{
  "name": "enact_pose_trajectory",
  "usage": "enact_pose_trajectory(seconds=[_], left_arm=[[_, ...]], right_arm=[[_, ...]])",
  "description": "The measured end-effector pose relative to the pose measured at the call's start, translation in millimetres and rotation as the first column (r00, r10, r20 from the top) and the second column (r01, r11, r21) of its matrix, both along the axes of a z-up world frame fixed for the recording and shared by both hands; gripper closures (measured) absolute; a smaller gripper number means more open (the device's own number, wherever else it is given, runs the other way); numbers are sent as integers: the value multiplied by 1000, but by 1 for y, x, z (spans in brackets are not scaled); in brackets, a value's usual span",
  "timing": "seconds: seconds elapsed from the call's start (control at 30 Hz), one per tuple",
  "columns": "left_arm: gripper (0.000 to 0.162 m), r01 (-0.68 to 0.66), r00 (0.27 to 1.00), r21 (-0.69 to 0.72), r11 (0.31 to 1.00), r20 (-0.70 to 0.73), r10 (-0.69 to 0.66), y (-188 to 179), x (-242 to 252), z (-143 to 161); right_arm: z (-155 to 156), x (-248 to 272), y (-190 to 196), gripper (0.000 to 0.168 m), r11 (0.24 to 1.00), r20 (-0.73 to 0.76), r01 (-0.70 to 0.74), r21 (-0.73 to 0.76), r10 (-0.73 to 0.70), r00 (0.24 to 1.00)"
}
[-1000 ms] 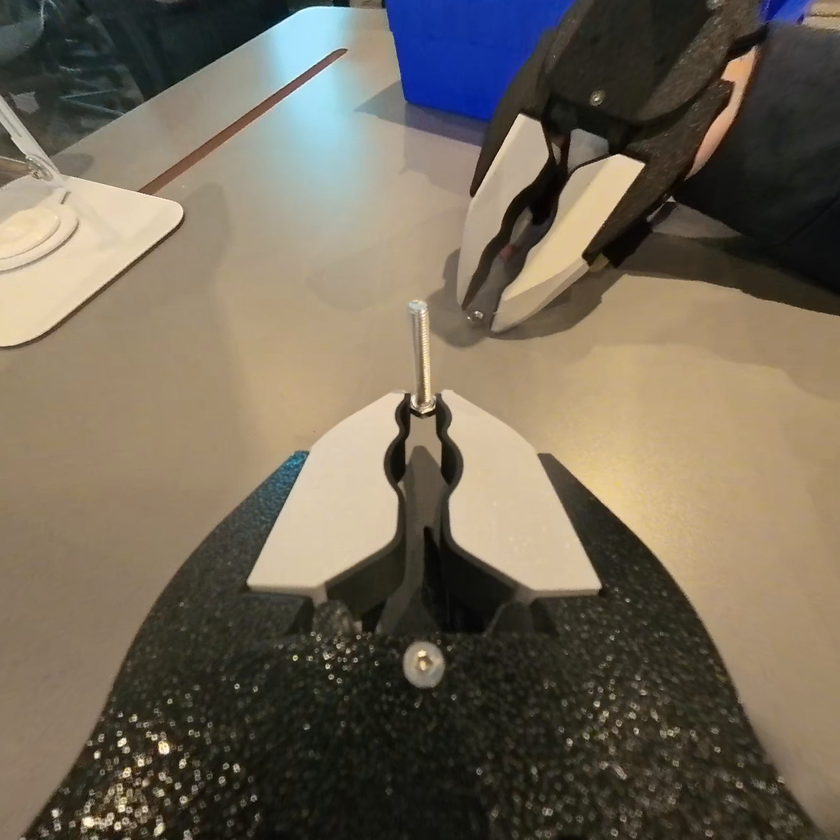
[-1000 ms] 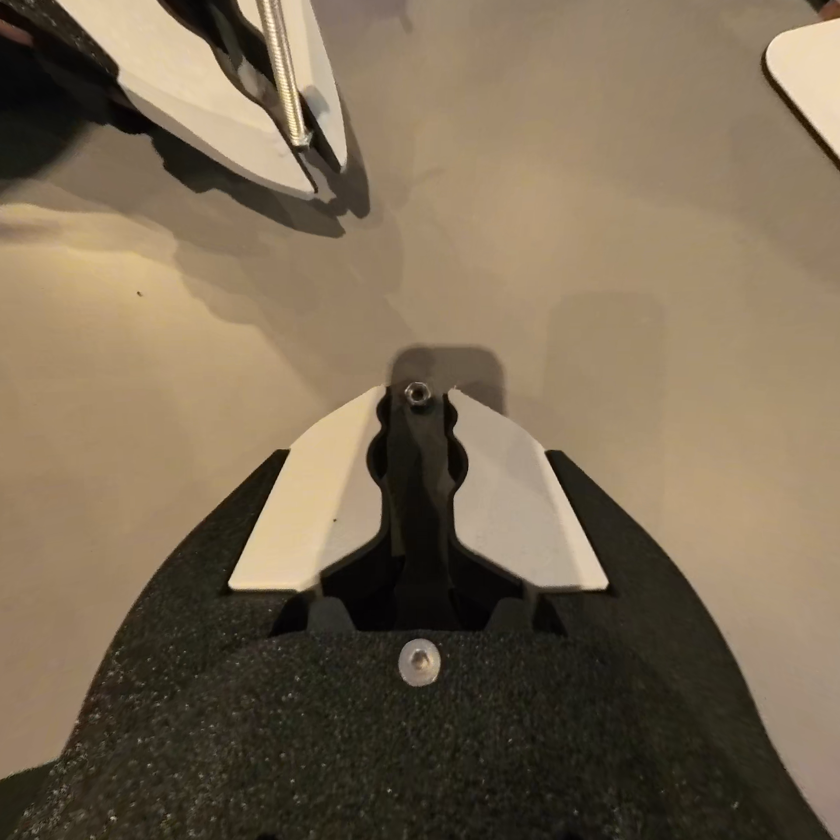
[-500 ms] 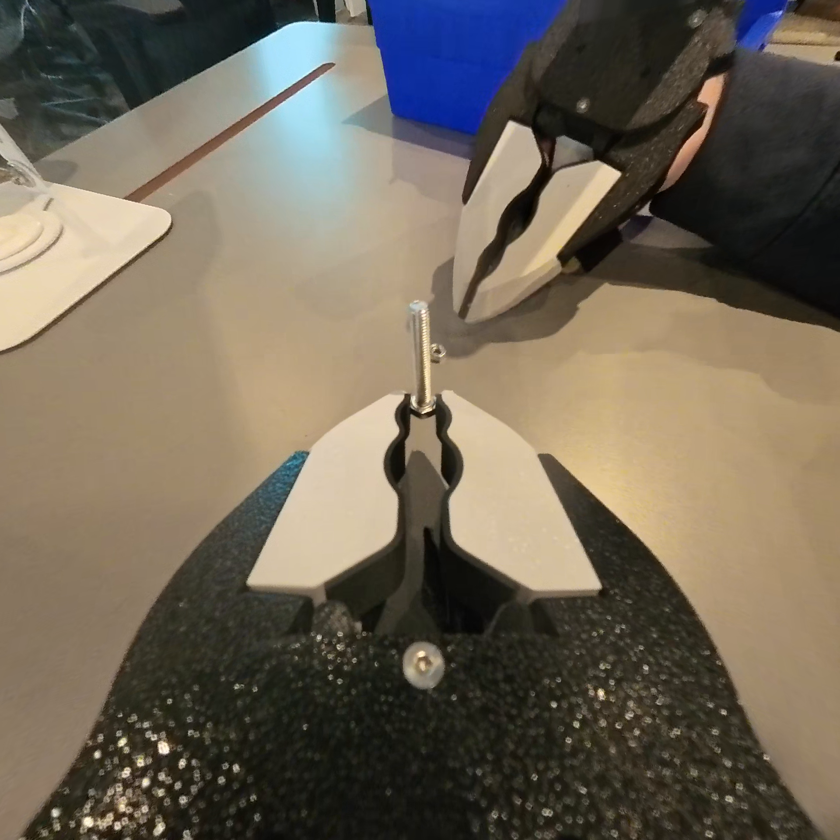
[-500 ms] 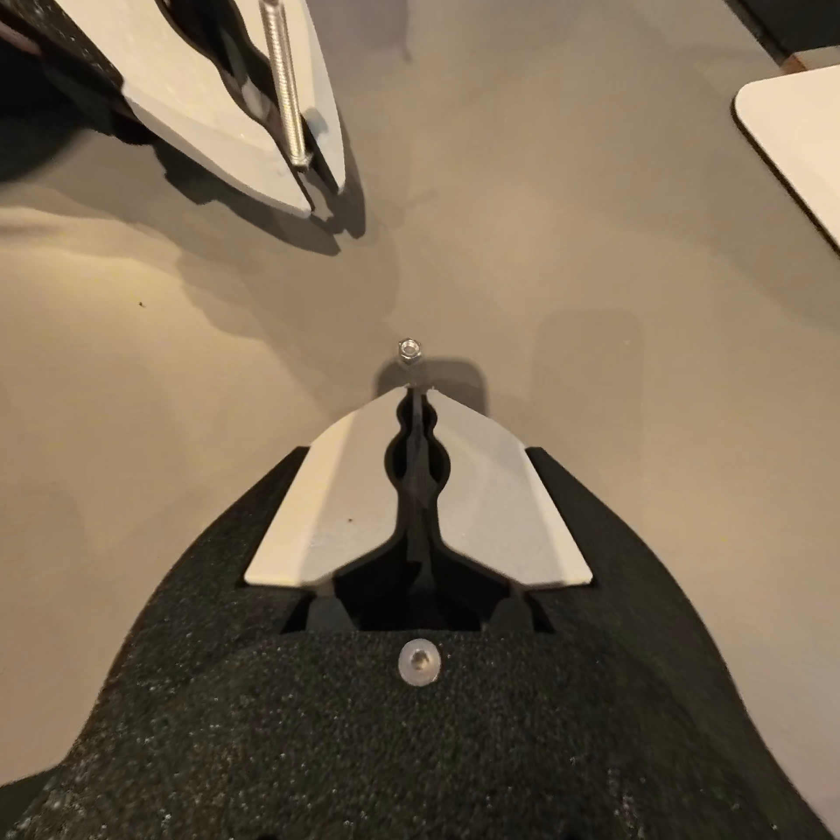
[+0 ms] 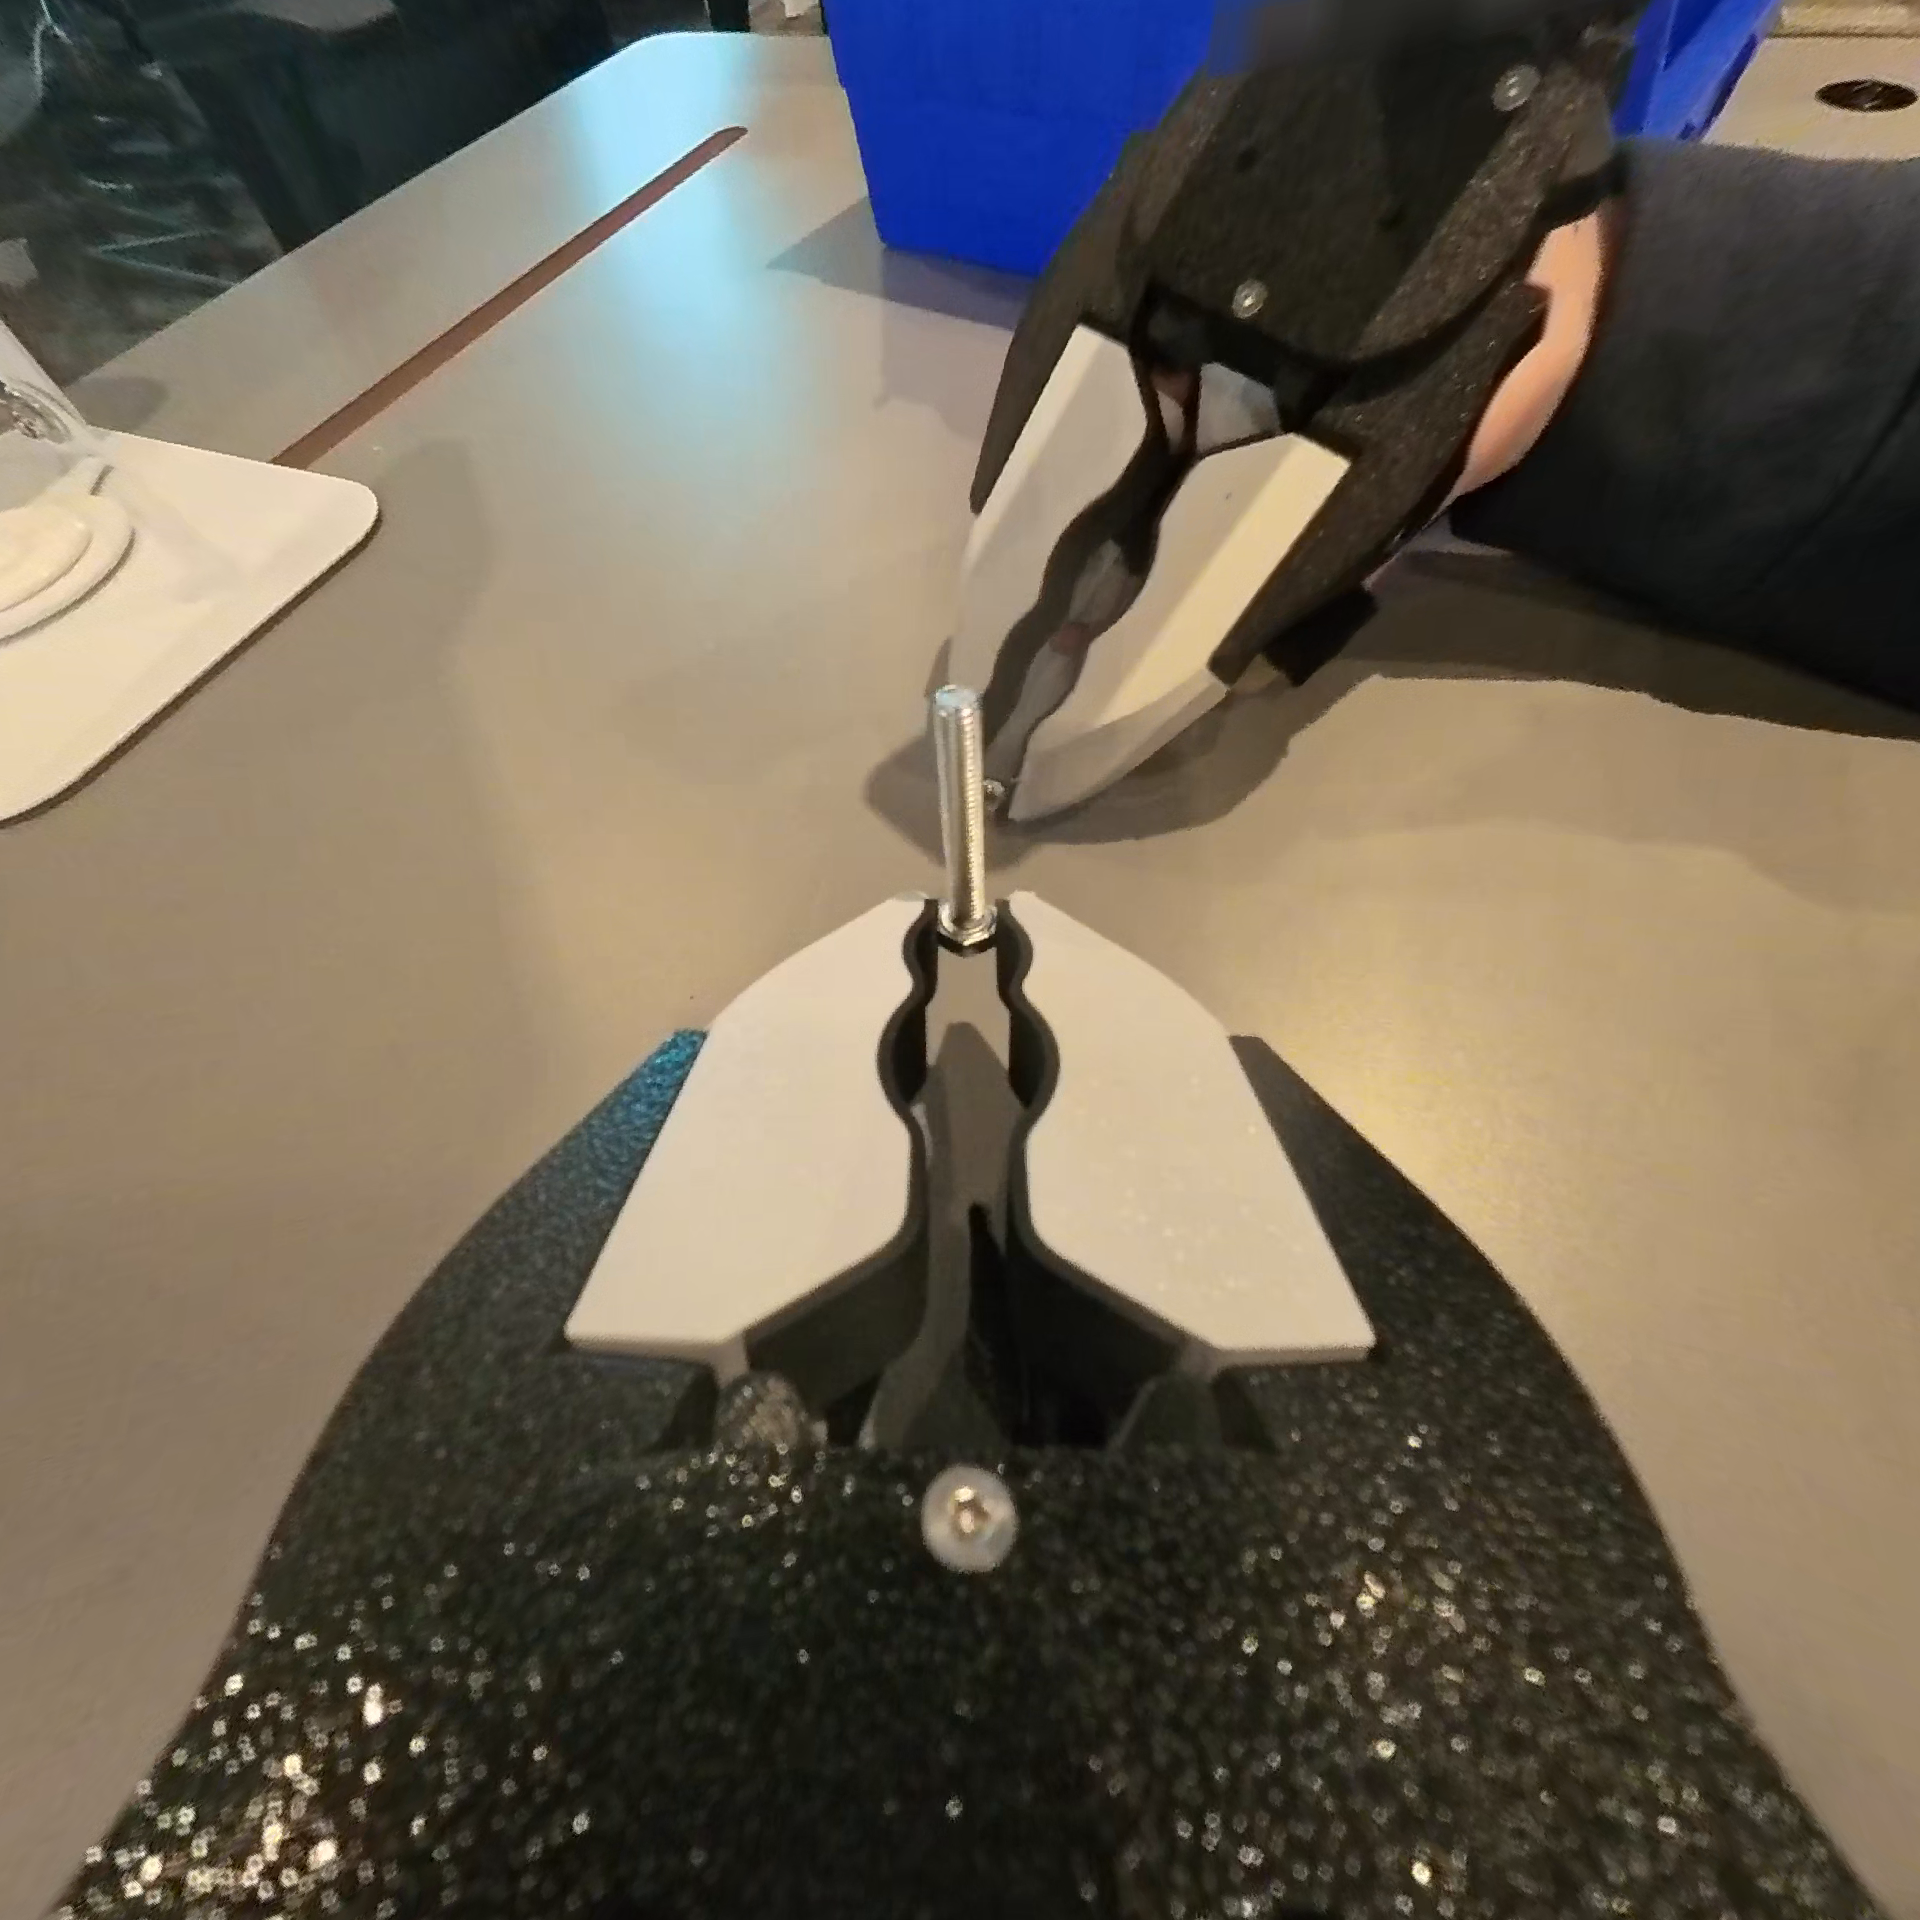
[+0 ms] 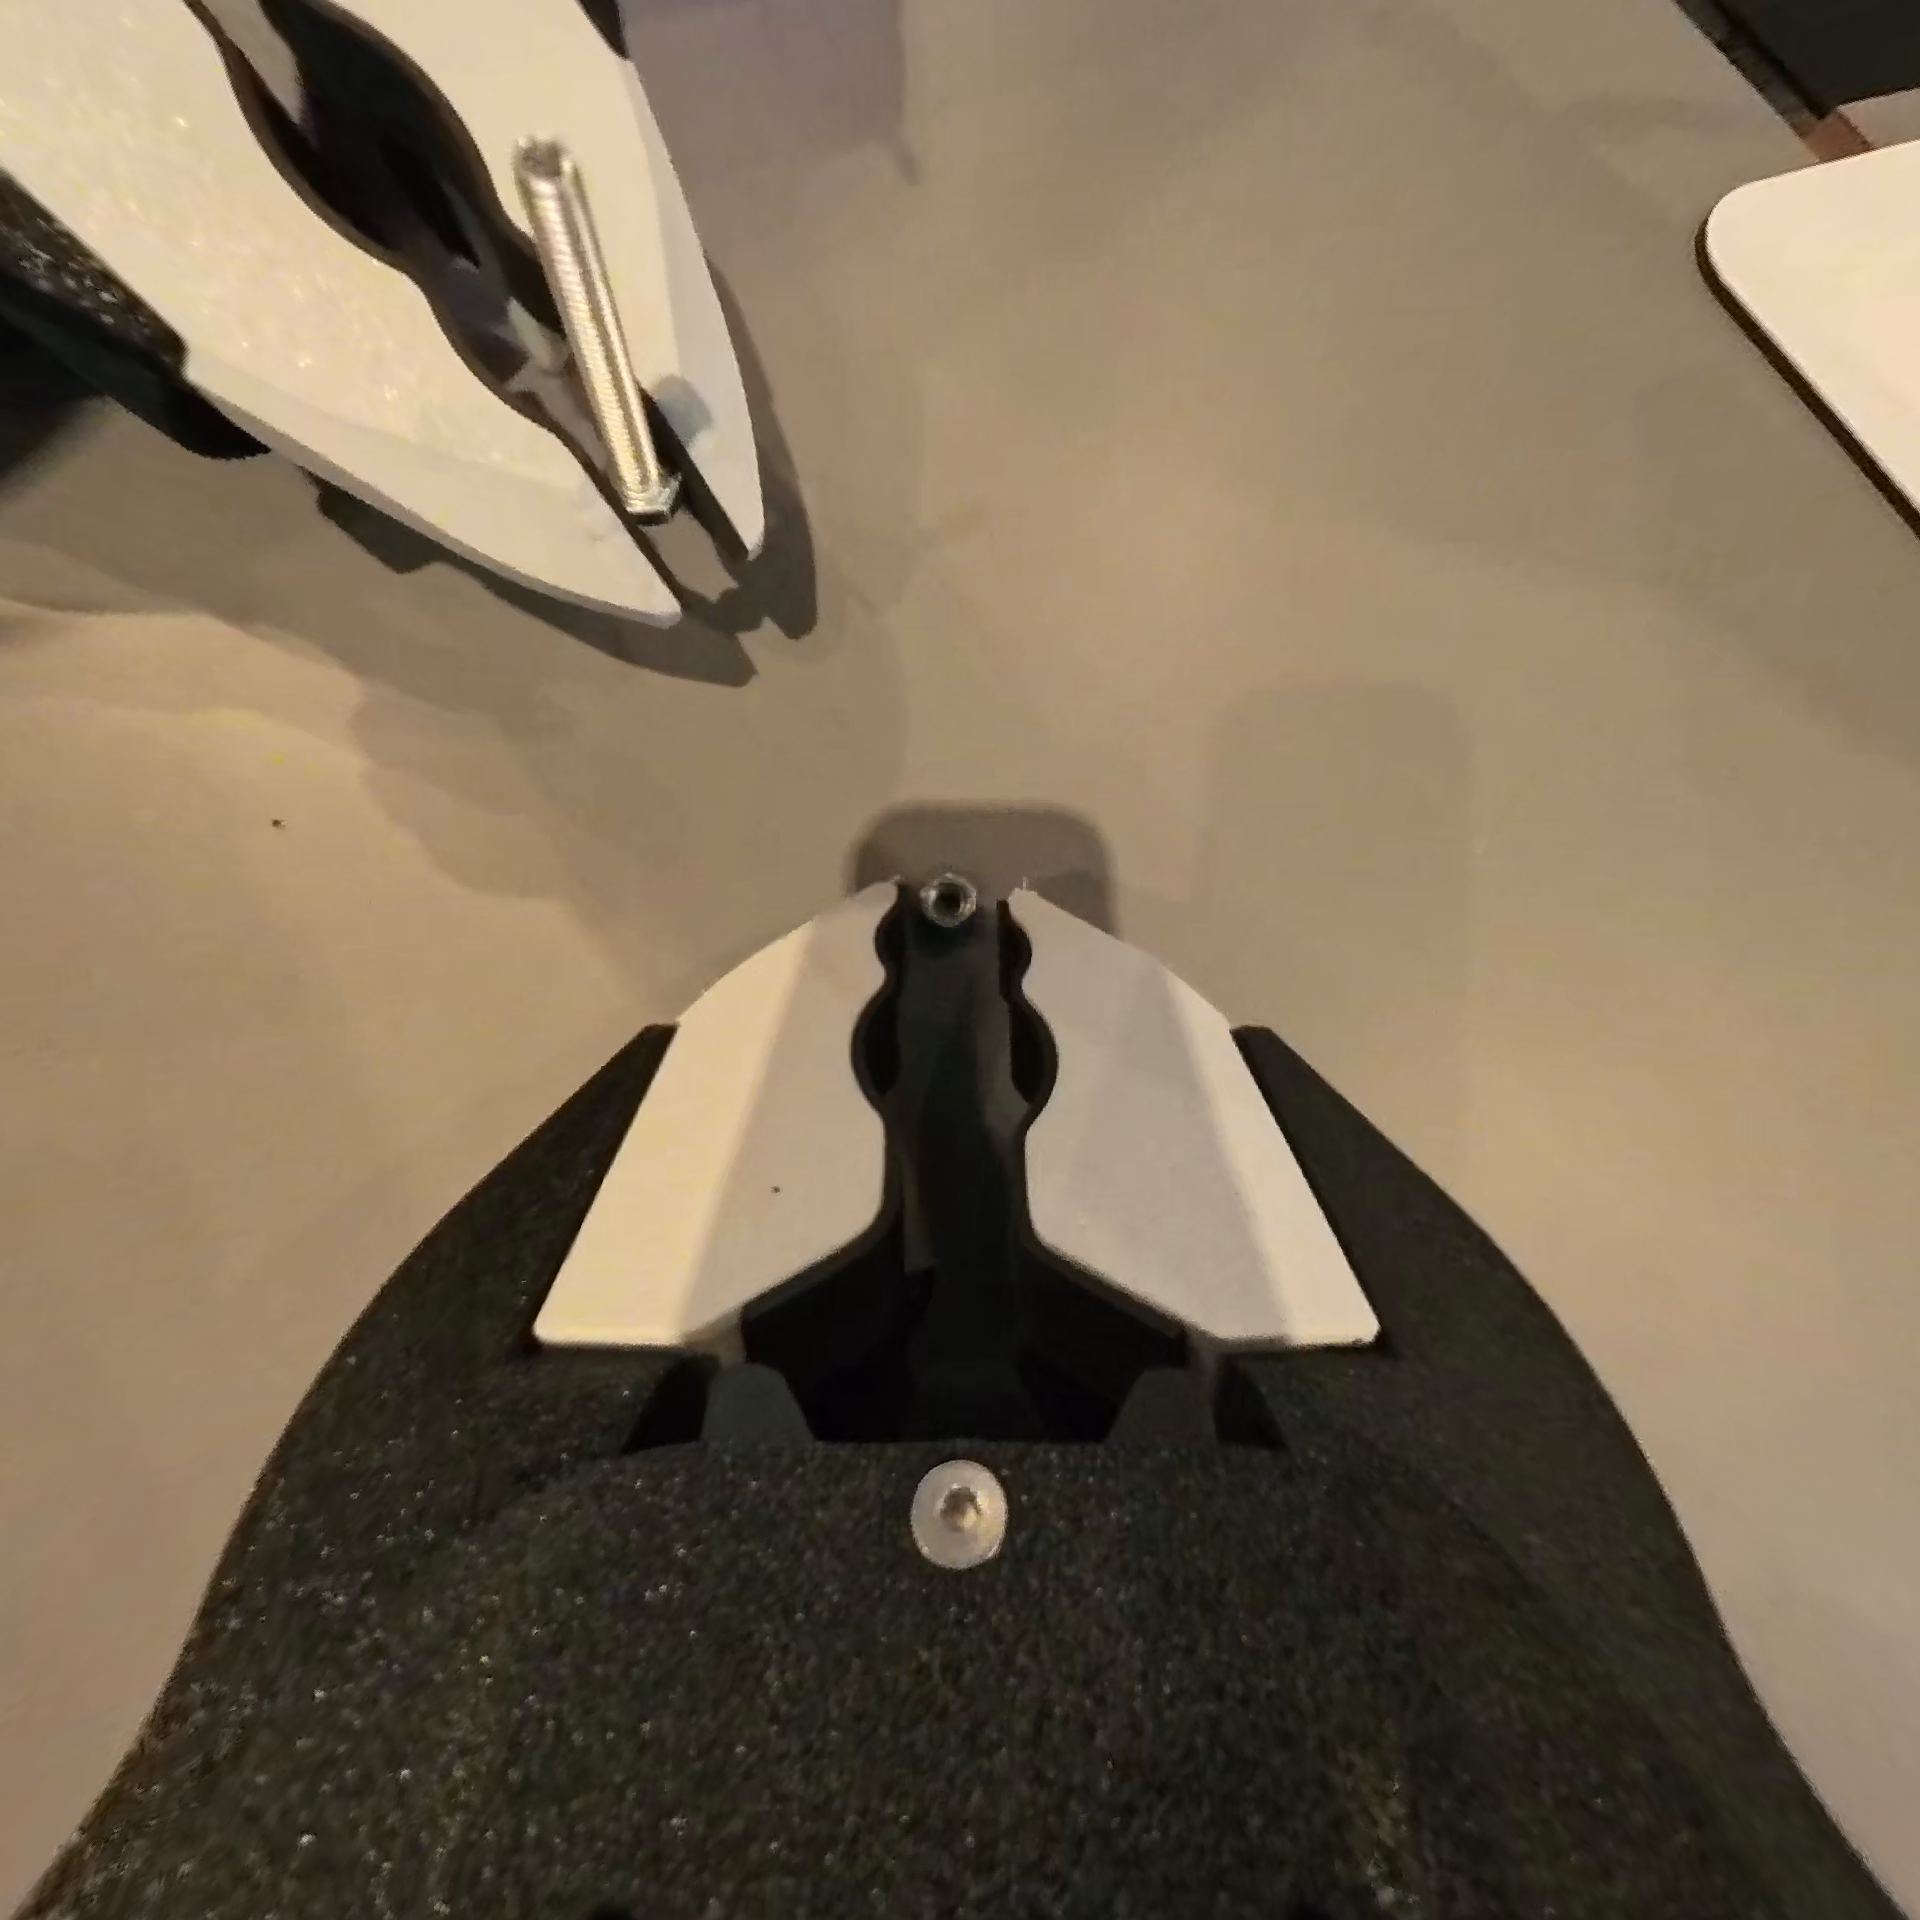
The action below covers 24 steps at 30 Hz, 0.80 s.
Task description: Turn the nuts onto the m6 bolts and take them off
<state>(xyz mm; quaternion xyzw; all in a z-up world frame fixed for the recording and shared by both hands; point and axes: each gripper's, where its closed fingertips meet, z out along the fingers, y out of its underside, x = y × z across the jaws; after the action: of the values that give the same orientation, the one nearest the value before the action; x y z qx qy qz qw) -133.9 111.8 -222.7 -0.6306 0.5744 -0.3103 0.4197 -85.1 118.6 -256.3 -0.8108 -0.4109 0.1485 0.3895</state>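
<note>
My left gripper point(image 5: 964, 914) is shut on the head of a silver M6 bolt point(image 5: 958, 800), whose threaded shaft stands upright above the grey table point(image 5: 520, 935). My right gripper point(image 6: 951, 891) is shut on a small silver nut point(image 6: 948, 902) at its fingertips, low over the table. In the left wrist view the right gripper point(image 5: 1006, 798) comes down from the upper right, and the nut point(image 5: 995, 792) sits just behind and right of the bolt shaft. In the right wrist view the left gripper point(image 6: 707, 566) with the bolt point(image 6: 592, 332) is at the upper left.
A white board point(image 5: 156, 603) with a clear glass item on it lies at the left; the board also shows in the right wrist view point(image 6: 1849, 312). A blue bin point(image 5: 987, 125) stands at the back. A person's dark sleeve point(image 5: 1714, 416) lies along the right side. The tips of one gripper are about 6 centimeters away from the tips of the other.
One second ago the right gripper held the nut; half a second ago the nut lay on the table before its shut tips. Now it grips the nut again, closer to the bolt.
</note>
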Motion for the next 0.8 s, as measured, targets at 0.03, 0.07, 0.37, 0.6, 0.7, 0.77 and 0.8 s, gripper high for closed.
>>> enact_pose_trajectory(seconds=[0.03,0.07,0.37,0.6,0.7,0.77,0.8], left_arm=[[152,1,1000,1,1000,-1,-1,0,0,0],[152,2,1000,3,1000,-1,-2,0,0,0],[152,29,999,-11,1000,45,-29,-3,1,6],[152,85,991,-40,996,111,-80,-9,0,15],[152,97,990,-36,995,105,-93,-11,0,14],[152,101,991,-24,995,94,-99,-12,1,13],[152,103,991,-18,995,88,-101,-13,1,12]], right_arm=[[0,-1,0,154,1000,1,0,-2,0,1000],[-1,-1,0,156,1000,3,-4,-1,4,1000],[22,-8,0,158,996,-29,-37,78,39,999],[99,-41,-16,159,967,-214,-160,197,202,956],[102,-51,-16,159,958,-168,-189,214,227,959],[106,-59,-18,159,952,-169,-214,217,253,953],[107,-61,-19,159,951,-165,-225,213,262,951]])
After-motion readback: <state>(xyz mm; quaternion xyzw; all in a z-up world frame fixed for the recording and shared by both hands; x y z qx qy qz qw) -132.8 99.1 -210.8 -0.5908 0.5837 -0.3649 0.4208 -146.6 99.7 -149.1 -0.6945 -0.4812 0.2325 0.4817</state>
